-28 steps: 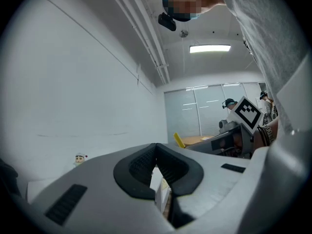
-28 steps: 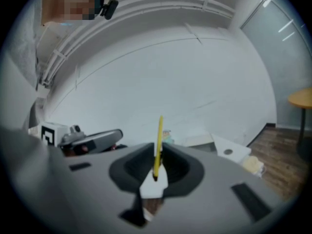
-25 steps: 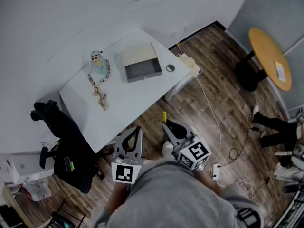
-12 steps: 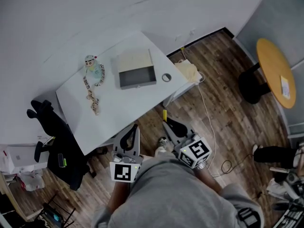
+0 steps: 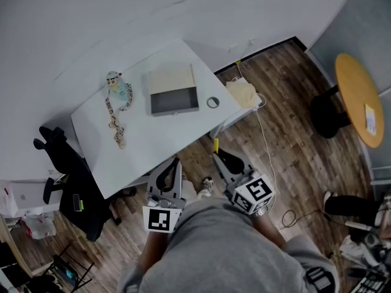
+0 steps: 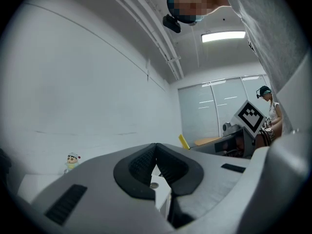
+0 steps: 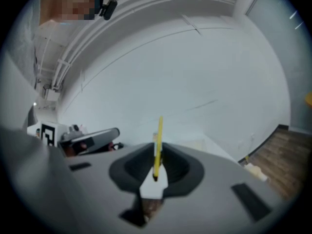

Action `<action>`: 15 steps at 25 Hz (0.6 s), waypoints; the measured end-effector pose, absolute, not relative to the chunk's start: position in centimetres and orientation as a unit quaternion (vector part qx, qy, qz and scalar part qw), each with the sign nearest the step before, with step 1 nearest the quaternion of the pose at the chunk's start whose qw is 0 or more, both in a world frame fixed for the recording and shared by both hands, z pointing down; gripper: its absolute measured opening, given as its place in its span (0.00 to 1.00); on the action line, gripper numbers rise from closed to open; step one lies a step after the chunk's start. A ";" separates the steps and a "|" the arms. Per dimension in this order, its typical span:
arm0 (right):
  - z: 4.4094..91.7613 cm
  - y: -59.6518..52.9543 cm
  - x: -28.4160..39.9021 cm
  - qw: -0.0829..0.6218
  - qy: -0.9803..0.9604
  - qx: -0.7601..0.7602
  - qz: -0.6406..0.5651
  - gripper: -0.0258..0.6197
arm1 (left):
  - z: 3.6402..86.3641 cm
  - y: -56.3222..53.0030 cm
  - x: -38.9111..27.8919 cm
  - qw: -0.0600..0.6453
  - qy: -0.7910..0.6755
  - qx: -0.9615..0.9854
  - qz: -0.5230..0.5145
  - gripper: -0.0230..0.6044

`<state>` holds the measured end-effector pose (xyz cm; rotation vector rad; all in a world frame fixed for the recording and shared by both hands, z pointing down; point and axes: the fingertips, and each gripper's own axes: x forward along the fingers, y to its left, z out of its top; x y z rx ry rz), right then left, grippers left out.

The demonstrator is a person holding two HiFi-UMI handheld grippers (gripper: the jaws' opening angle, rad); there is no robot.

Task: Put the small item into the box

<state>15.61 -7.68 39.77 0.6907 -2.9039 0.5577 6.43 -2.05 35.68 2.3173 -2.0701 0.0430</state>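
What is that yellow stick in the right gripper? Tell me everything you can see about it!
The yellow stick is thin and straight, maybe plastic. The right gripper is shut on it, and its far part pokes out past the jaw tips. In the head view it points towards the white table but hangs over the wooden floor, touching nothing else. What it is exactly, I cannot tell.

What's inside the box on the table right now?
In the head view the box shows an open grey half that looks empty. The half under its beige cover is hidden.
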 end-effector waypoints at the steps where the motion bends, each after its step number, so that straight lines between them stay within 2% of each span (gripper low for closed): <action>1: 40.0 -7.9 15.5 0.054 -0.955 0.226 0.186 0.14 | 35.8 -2.2 6.3 0.019 -0.667 0.744 0.013 0.09; 15: 40.4 -13.6 11.3 0.079 -0.954 0.234 0.172 0.14 | 36.9 -8.2 1.2 0.025 -0.665 0.746 0.022 0.09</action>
